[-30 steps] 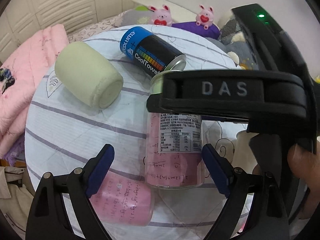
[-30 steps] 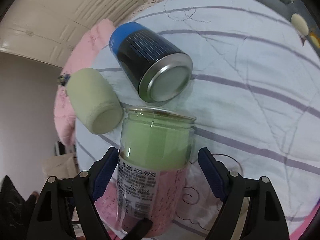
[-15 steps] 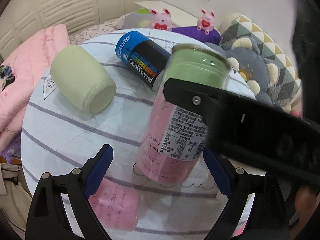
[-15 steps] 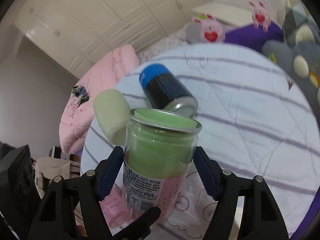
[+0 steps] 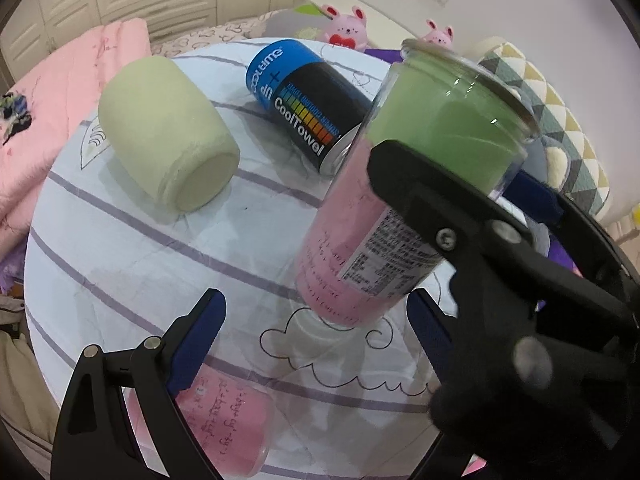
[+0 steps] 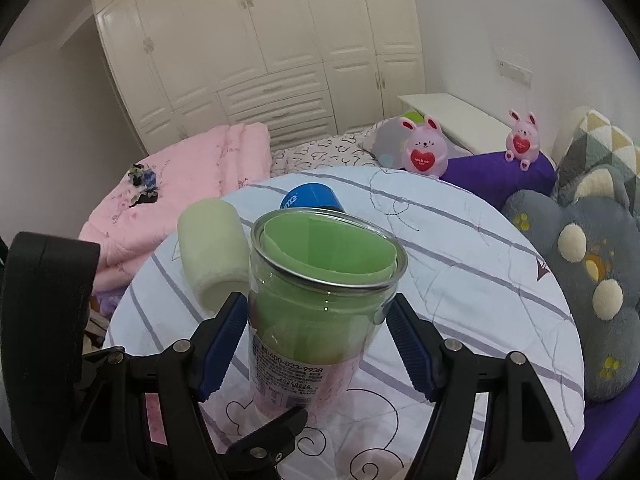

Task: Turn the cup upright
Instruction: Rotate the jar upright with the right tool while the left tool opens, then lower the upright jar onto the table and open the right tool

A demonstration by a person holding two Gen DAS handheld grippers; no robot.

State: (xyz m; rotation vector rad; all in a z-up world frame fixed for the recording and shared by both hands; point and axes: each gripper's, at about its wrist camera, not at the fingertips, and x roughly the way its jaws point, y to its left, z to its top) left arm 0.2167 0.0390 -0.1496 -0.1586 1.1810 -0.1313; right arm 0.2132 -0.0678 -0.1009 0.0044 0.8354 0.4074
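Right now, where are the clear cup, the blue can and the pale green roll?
clear cup (image 6: 320, 304), right wrist view, green upper wall.
blue can (image 5: 308, 112), left wrist view, black label.
pale green roll (image 5: 160, 120), left wrist view, curved side.

I am seeing the cup (image 6: 324, 300) standing on the table (image 6: 480, 264), the roll (image 6: 212, 256) lying behind-left of the cup, the can (image 6: 310, 200) lying behind it.
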